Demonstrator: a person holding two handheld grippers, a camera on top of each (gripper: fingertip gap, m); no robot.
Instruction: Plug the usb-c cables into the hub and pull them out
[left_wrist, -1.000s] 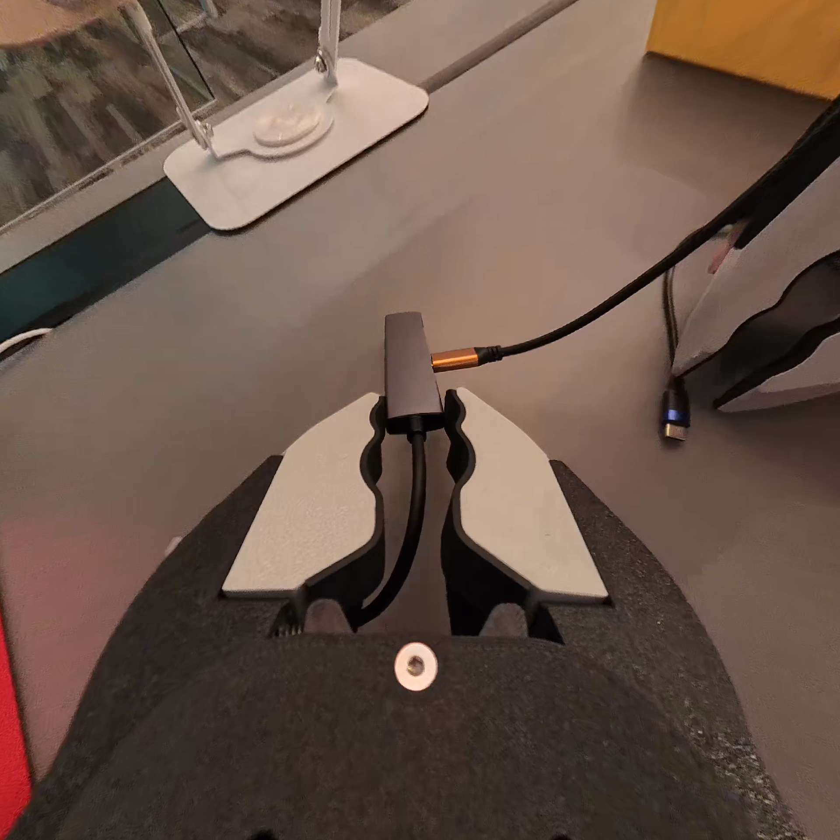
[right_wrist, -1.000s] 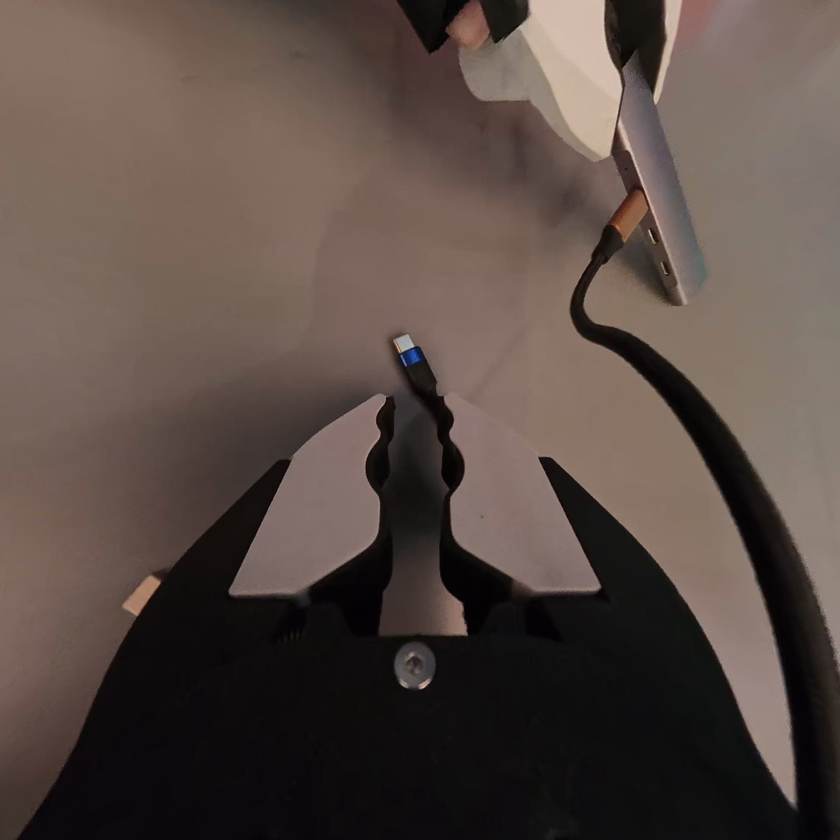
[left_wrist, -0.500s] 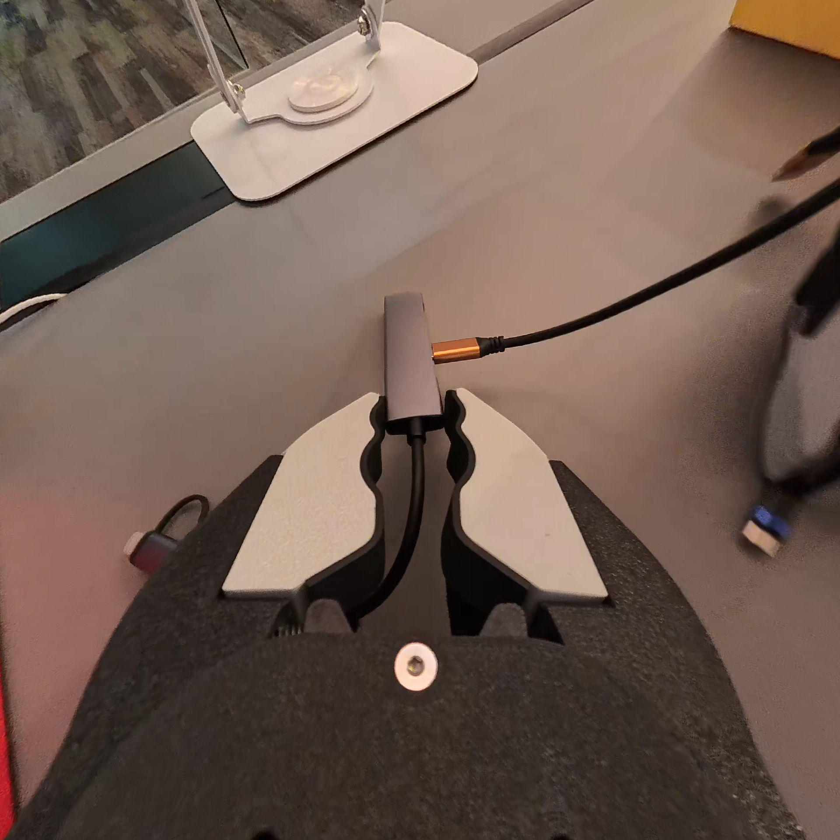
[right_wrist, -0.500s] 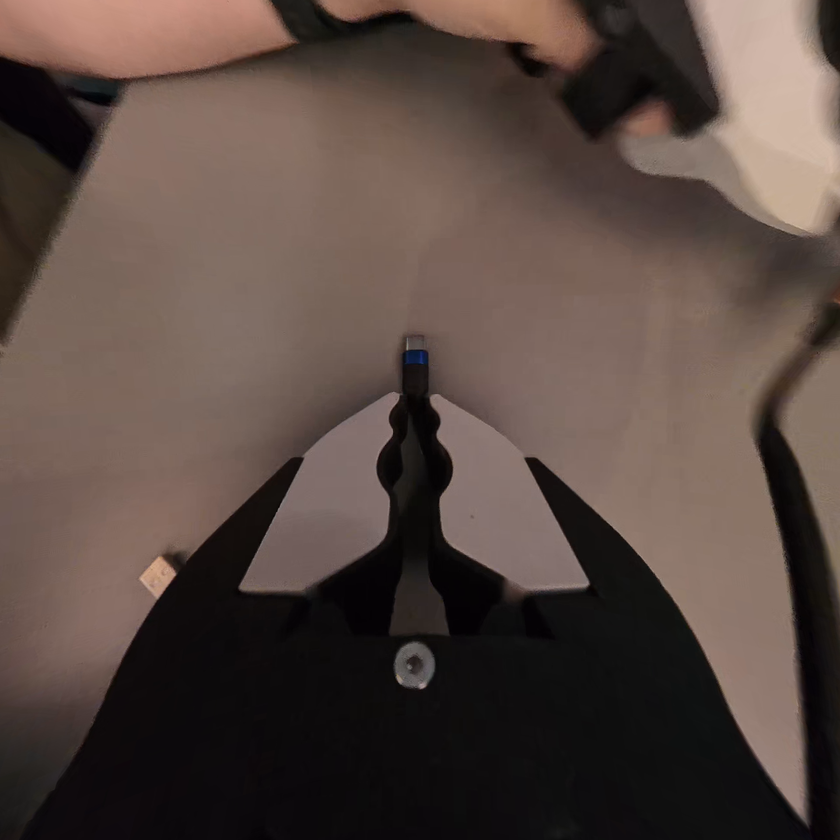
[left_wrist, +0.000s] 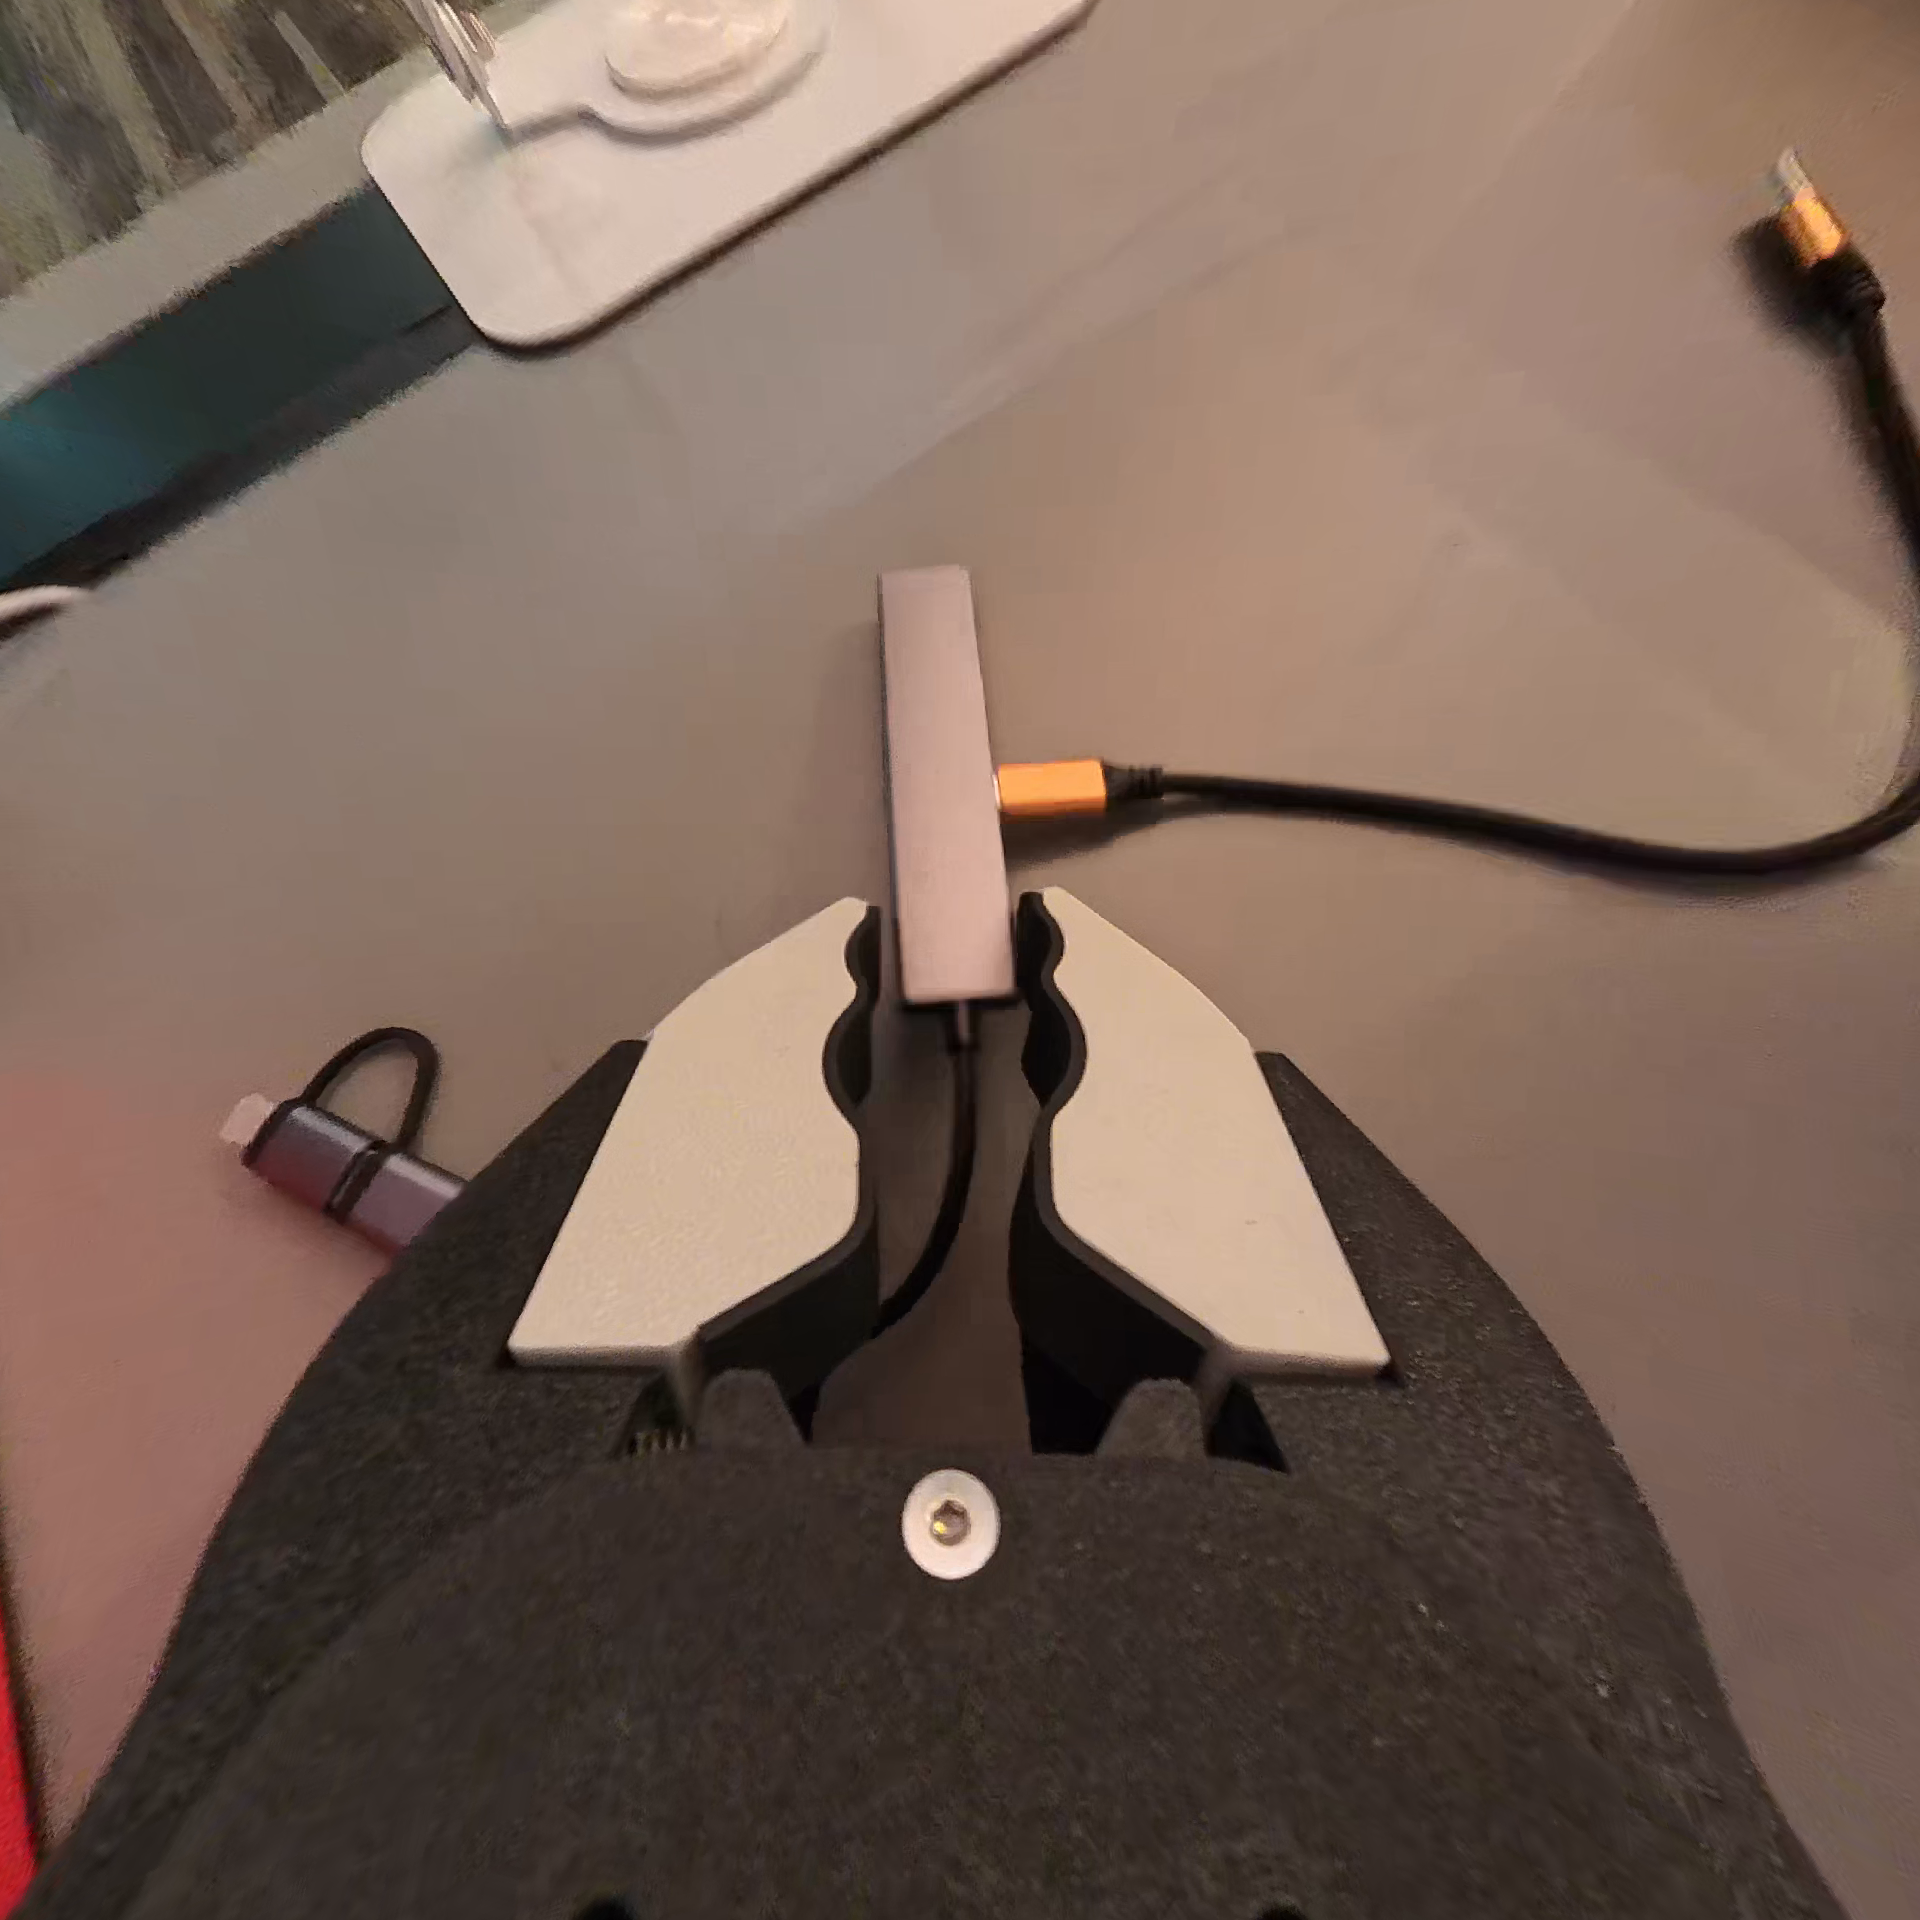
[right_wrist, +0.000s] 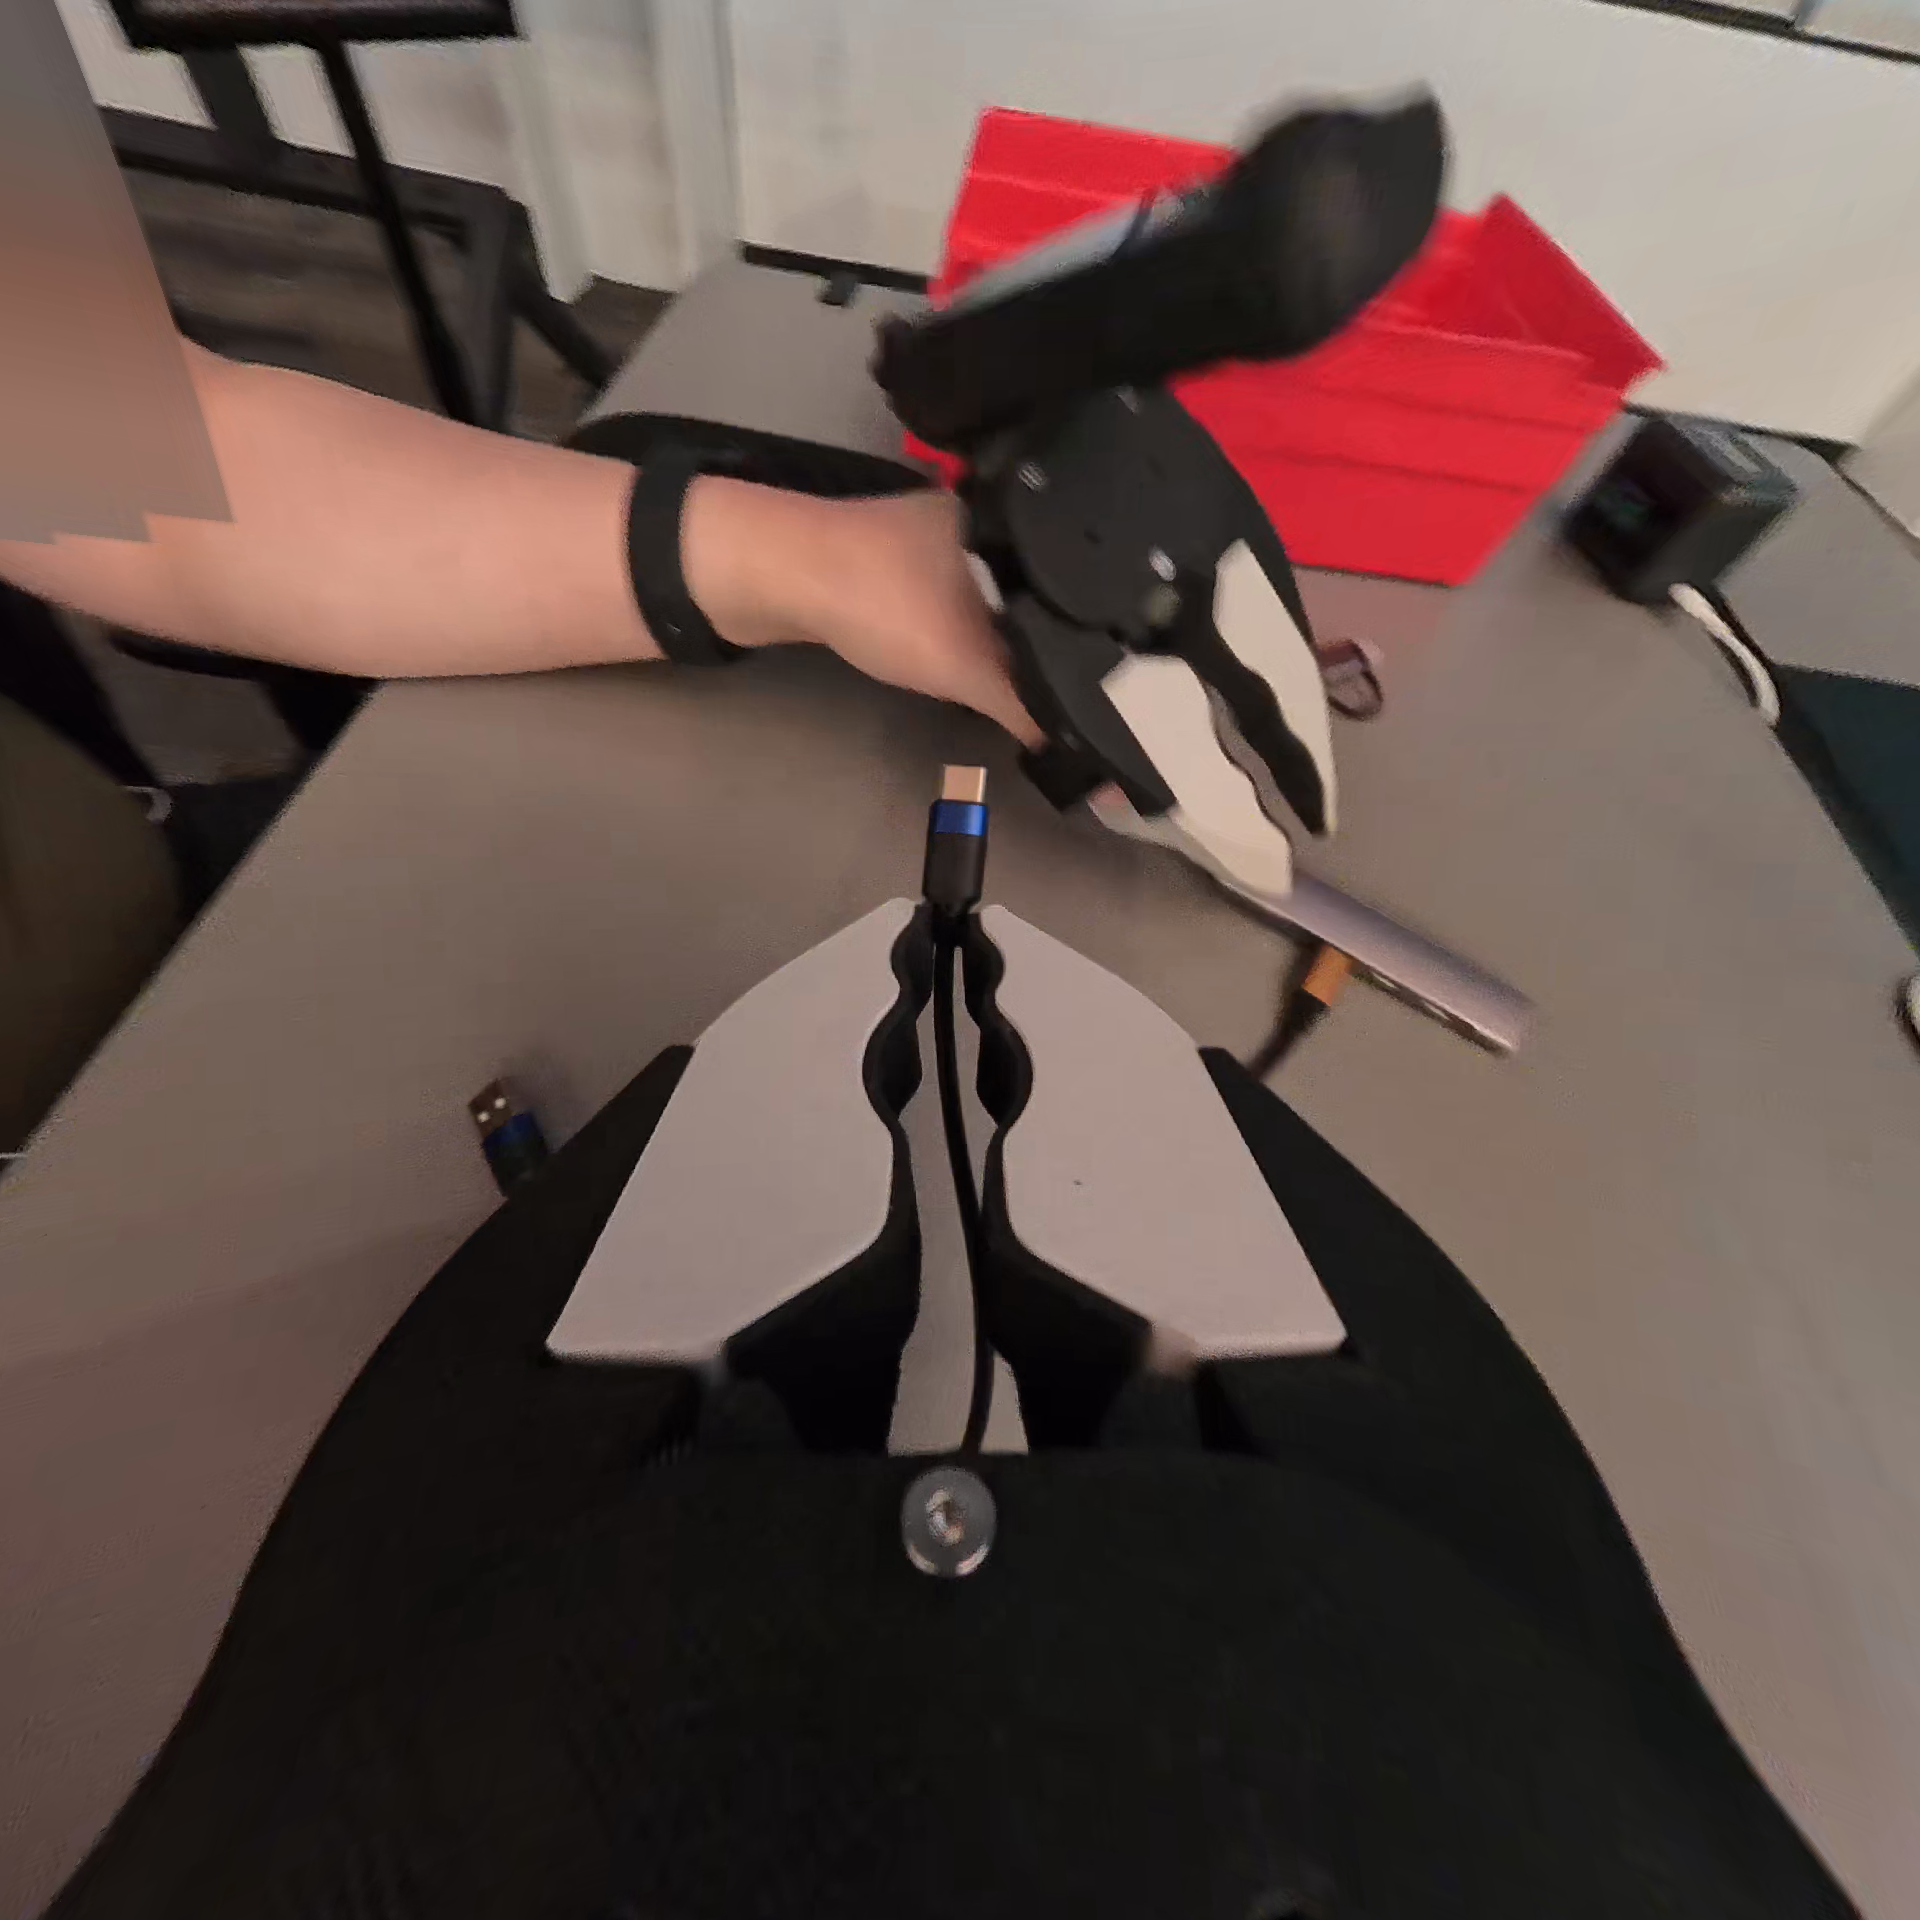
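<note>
Hub sits clamped in left hand-held gripper; right hand-held gripper pinches blue-collared cable.

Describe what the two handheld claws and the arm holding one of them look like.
Both claws share one design: a rough black, rounded body with a silver screw at its centre, and two pale grey fingers whose black inner edges are wavy. This shows on the left claw and the right claw. The bare forearm behind the left claw wears a black wristband.

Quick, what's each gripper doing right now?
Left gripper: closed on the slim grey metal hub.
Right gripper: closed on the blue-collared black USB-C cable.
</note>
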